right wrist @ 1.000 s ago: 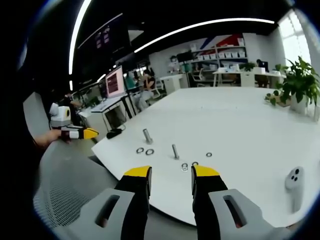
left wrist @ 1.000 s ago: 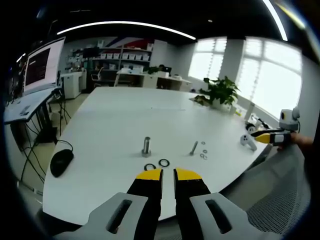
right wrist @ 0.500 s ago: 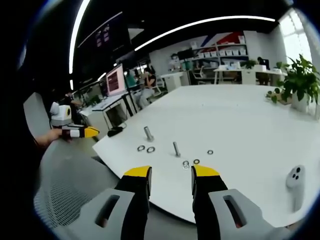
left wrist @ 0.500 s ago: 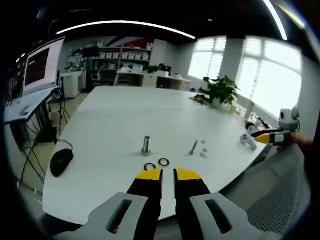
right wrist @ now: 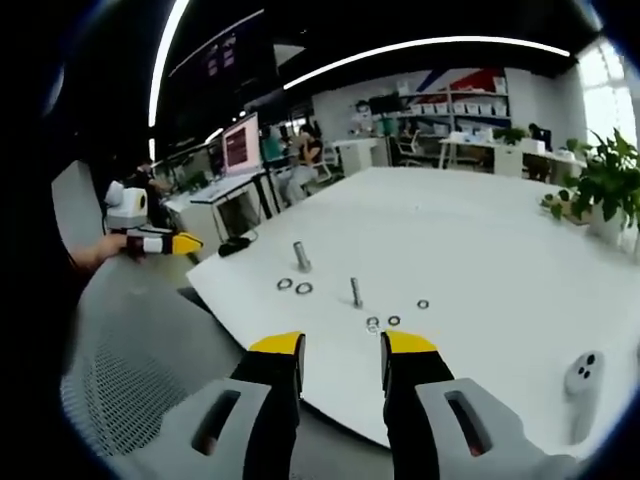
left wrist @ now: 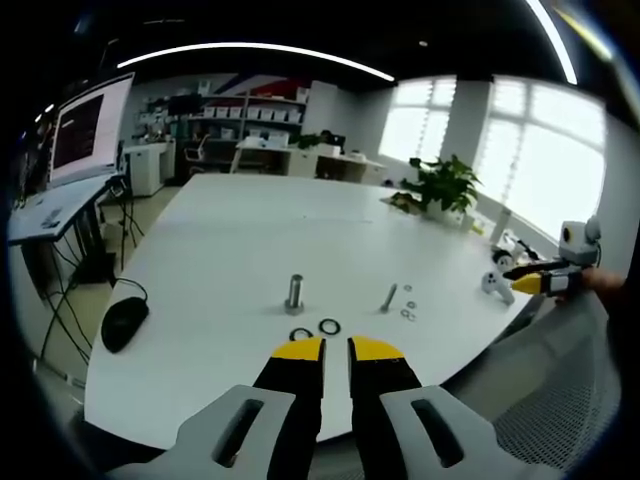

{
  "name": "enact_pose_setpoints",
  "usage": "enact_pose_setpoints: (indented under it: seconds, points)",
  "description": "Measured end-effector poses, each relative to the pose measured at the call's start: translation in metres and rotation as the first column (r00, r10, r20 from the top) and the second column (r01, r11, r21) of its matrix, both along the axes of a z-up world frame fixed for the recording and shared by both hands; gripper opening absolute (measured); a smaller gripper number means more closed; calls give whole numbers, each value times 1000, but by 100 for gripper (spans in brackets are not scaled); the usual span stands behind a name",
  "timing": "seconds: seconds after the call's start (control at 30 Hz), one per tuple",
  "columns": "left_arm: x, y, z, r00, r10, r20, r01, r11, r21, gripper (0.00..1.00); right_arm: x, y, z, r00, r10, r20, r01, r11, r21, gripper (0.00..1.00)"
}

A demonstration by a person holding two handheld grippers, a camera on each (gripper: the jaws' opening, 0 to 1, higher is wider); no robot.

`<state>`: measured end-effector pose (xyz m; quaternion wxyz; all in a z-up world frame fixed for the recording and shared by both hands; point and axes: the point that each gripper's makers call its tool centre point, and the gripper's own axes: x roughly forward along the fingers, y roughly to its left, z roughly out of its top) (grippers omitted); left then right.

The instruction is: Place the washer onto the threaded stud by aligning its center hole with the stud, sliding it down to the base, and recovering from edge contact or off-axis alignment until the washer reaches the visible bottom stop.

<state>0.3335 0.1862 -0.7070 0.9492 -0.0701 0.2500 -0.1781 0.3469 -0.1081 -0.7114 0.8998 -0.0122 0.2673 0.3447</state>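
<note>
Both views look across the white table (left wrist: 250, 240) from off opposite corners, sharing the studs (right wrist: 300, 255).

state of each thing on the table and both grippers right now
left gripper: shut, empty, short of the table
right gripper: open, empty
thick metal stud: upright, bare
thin metal bolt: upright, bare
two dark ring washers: flat, loose
small silver washers: flat, loose
black computer mouse: lying at the table edge

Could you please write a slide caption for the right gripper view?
Open right gripper held off the edge of the white table, facing two upright studs and scattered washers.
</note>
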Motion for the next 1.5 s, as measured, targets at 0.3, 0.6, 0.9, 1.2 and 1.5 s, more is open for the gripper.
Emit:
enact_pose_setpoints:
  seconds: [0.3,0.6,0.9,1.2,1.5]
  points:
    - [0,1,0,1000,4,-3,-4,1000,-4,7,15,-6,4,999,47,-2,-47,999,5,33]
    - [0,2,-3,1000,4,-10,-4,1000,6,7,48,-15,5,998,49,29,-48,998,-47,33]
    - [0,0,-2,1000,3,-6,-3,1000,-1,7,69,-1,-2,990,141,18,-138,983,-122,32]
    - [0,0,-2,1000,9,-10,-9,1000,-3,7,90,8,-11,981,194,17,-187,963,-196,32]
    - [0,1,-5,1000,11,-27,-11,1000,11,7,93,13,-41,968,238,-80,-250,943,-218,32]
